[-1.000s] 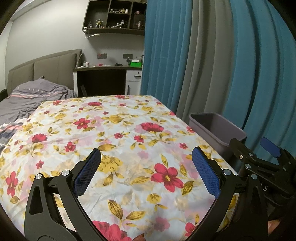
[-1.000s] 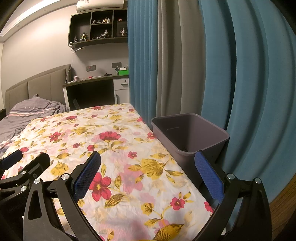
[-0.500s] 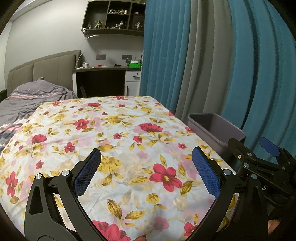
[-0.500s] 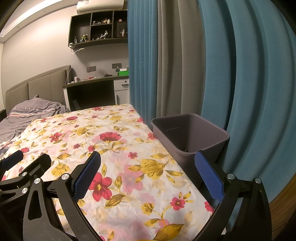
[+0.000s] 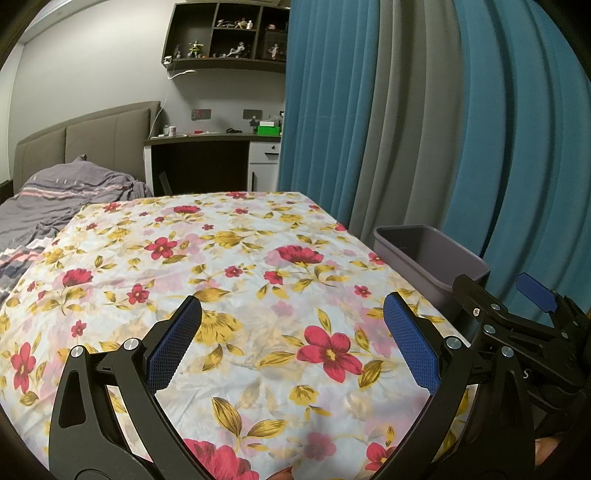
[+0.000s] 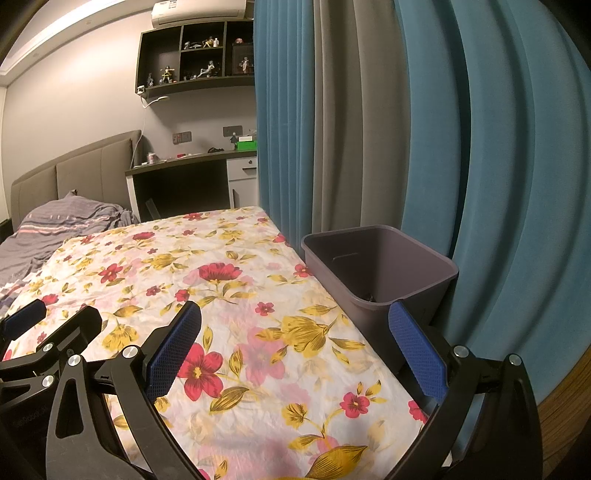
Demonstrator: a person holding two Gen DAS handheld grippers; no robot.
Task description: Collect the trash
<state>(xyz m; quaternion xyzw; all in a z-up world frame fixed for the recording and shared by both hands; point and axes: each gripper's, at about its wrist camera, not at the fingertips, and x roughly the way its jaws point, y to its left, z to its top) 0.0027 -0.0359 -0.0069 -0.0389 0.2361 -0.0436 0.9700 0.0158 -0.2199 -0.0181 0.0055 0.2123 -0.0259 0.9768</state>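
A grey-purple plastic bin [image 6: 380,266] stands at the right edge of the table with the floral cloth [image 6: 229,295], against the curtain; something small and dark lies at its bottom. It also shows in the left wrist view [image 5: 428,254]. My left gripper [image 5: 291,343] is open and empty above the near part of the cloth. My right gripper [image 6: 295,347] is open and empty, its right finger in front of the bin's near corner. No loose trash shows on the cloth. Each gripper shows at the edge of the other's view.
Blue and grey curtains [image 6: 406,129] hang close behind the bin. A bed with a grey blanket [image 5: 55,195] lies to the left. A desk [image 5: 207,158] and wall shelves [image 5: 225,33] stand at the far wall.
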